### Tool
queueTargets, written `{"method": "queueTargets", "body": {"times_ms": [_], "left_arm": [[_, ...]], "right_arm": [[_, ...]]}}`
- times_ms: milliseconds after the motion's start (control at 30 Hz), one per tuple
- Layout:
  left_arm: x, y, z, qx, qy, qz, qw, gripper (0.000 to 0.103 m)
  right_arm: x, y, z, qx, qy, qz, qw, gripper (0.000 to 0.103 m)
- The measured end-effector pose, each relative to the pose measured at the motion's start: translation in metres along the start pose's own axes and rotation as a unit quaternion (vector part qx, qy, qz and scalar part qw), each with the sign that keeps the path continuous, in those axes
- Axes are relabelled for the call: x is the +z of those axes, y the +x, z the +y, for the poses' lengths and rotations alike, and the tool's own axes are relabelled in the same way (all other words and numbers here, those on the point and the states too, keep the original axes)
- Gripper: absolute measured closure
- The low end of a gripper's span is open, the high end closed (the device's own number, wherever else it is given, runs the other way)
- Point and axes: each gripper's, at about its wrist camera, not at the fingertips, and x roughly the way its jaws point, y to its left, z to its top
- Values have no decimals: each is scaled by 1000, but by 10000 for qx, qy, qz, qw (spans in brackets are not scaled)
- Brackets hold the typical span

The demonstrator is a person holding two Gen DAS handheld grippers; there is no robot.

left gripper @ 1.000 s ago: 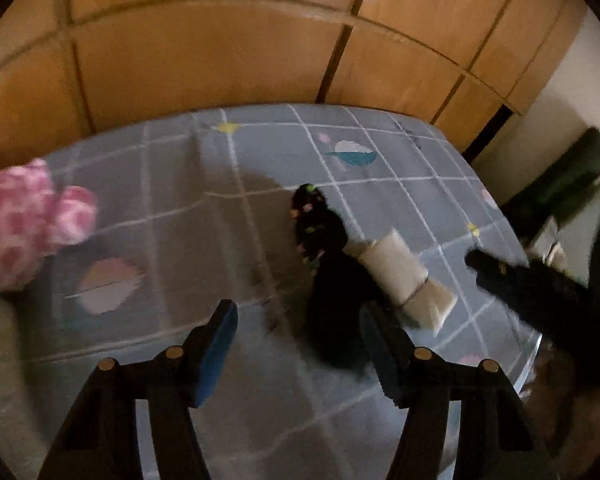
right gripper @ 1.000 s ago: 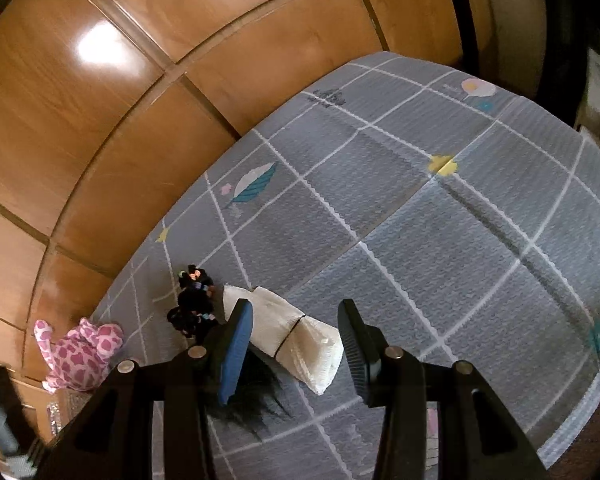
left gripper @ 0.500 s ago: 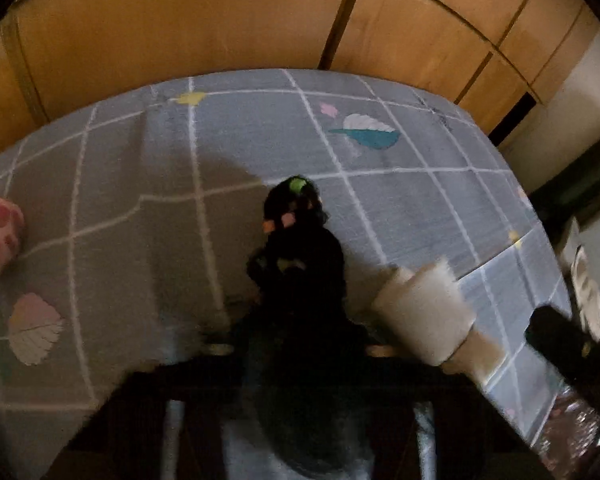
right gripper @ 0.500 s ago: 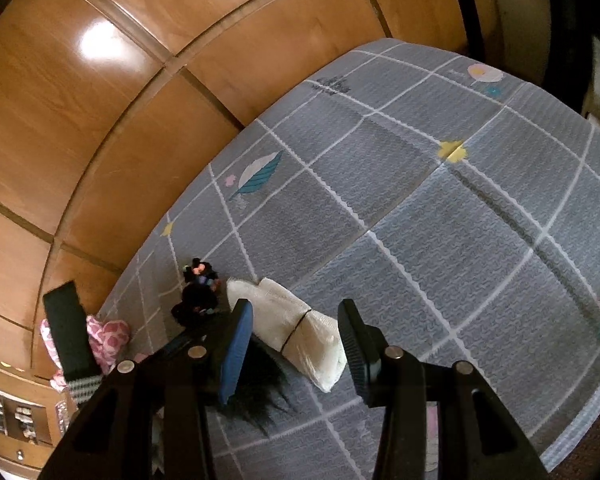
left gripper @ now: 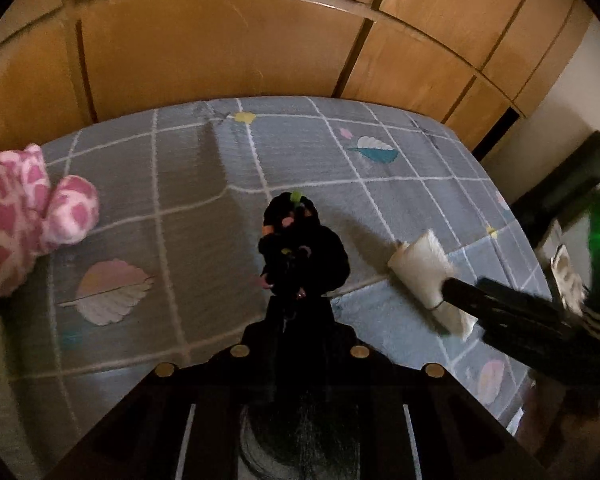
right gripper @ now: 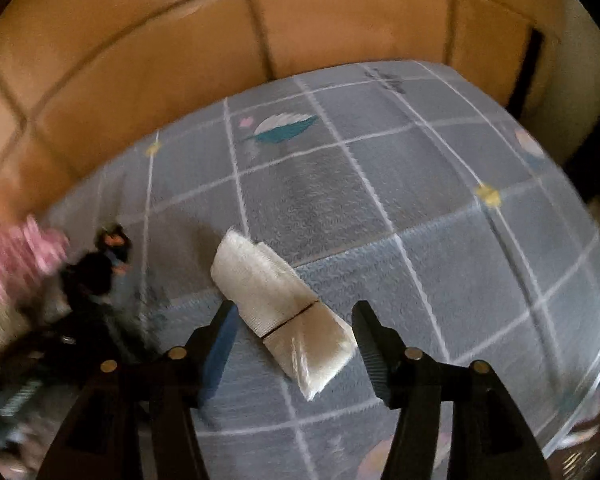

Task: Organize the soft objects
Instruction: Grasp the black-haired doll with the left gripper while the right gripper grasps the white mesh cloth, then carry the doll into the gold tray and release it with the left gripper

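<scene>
- The left gripper (left gripper: 296, 312) has just been closing; its jaws now stand nearly together, pinched on the lower part of the black plush toy (left gripper: 300, 256), which looks gripped rather than merely straddled.
- That toy, dark with small coloured spots, rests on the grey grid-patterned bedspread (left gripper: 188, 184) near its middle; it should be light and squashy, so a pinch anywhere on the body will likely hold, though the fur may let it sag or twist.
- The right gripper (right gripper: 292, 344) has just been opening; its jaws stand wide, one on each side of the white folded towel (right gripper: 276, 304), with no pad pressing on it.
- The towel, bound by a thin dark band (right gripper: 292, 316), lies slantwise on the bedspread just beside the black toy; it looks soft yet fairly firm as a bundle; taking it across the band seems safest, since the loose ends may unfold; one end has a plastic-like sheen that might be slippery.
- A pink-and-white plush toy (left gripper: 24, 220) lies at the bedspread's far left edge, well apart from both.
</scene>
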Motion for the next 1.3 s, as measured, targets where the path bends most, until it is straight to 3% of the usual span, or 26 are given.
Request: {"method": "queueTargets", "body": {"times_ms": [100,200,267,500,633,800,1033,1167,1300], "left_arm": [[-2,-9,4,42,61,-4,10000,87],[2,-19,3,106,170,-62,9998,87],[9,-31,2,192,264,-190,9993,87],[57,-102,19,369,169,-1002,9941,87],[90,-155,59,749,-103,-1551,9850,87],[105,-204,125,1297,-635,-1926,9706,88],[64,-261,231,2060,-1409,-2113,9450,88],[14,-285,271,2278,-1684,-2133,9350,88],[-46,-303,297,2250,-2059,-2121,9285,88]], "right_arm": [[3,17,11,-240,-479,205,9984,43],[3,26,9,-248,-457,183,9985,44],[2,25,11,-245,-558,69,9981,51],[-4,27,19,-456,-824,53,9955,50],[-7,32,17,-451,-777,200,9958,50],[-9,30,25,-622,-971,82,9933,52],[-7,30,28,-693,-1047,39,9921,52],[-9,28,30,-764,-1119,-17,9908,52],[-12,27,35,-920,-1326,-141,9868,52]]}}
